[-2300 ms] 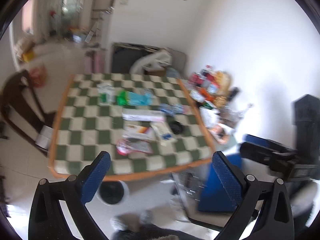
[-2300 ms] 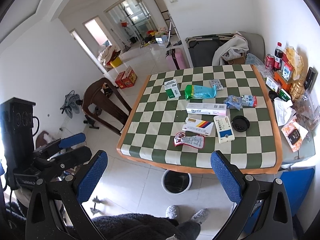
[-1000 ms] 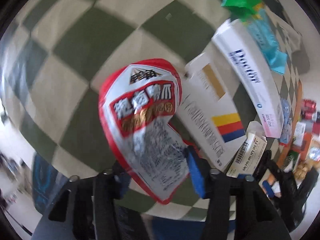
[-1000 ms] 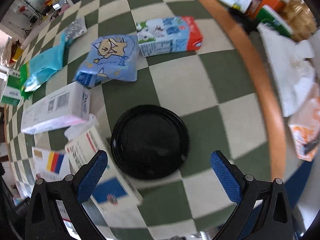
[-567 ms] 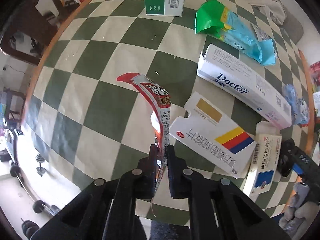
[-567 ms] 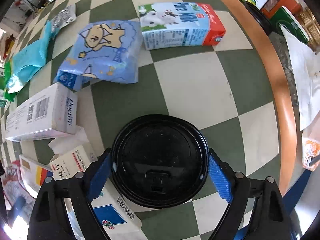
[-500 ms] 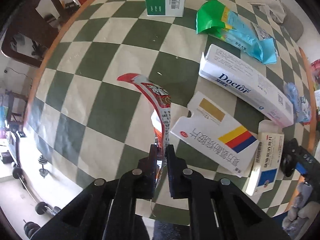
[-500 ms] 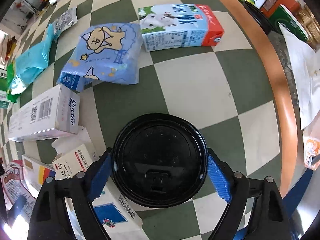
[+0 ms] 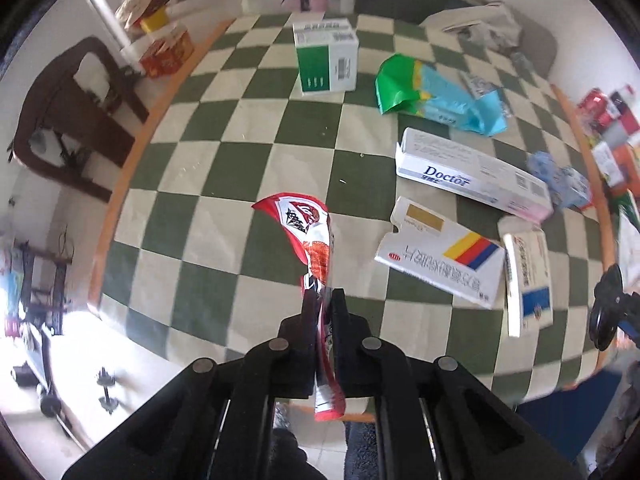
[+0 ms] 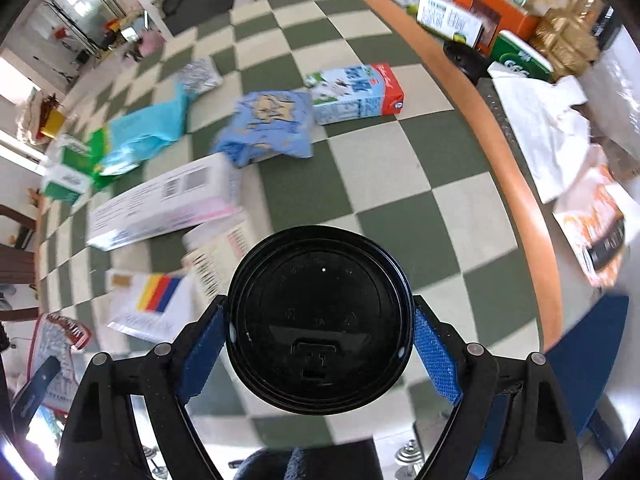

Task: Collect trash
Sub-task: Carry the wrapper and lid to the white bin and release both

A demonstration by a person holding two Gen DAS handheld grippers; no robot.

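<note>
1. Both pieces of trash have come up off the table since half a second ago. Your left gripper [image 9: 323, 308] has lifted the red and white crinkly snack wrapper [image 9: 310, 236], and your right gripper [image 10: 320, 320] has lifted the round black plastic cup lid [image 10: 320, 316].
2. Your left tongs are squeezed tight on the wrapper. It sticks up and away from the fingers like a flag, and its bottom end hangs down below them.
3. Your right tongs are clenched on the lid. The blue pads [image 10: 434, 352] press its two sides, and the flat top faces the camera.
4. Both things hang over the near edge of the green and cream checked table [image 9: 224, 208].
5. I think the next move is to drop them in a bin. No bin shows in either view now, so you will need to find it first. It may be on the floor below the near table edge, but that spot is hidden behind your tongs.
6. The wrapper's long way runs up and down, so it should slide straight down when you let go.
7. More trash waits on the table: the long white "Doctor" box [image 9: 472, 176], the white box with yellow, red and blue stripes [image 9: 440, 258], the green and blue plastic bag [image 9: 432, 96] and the green and white carton [image 9: 326, 56].
8. The right view is blurry, so small words on the boxes are hard to read.
</note>
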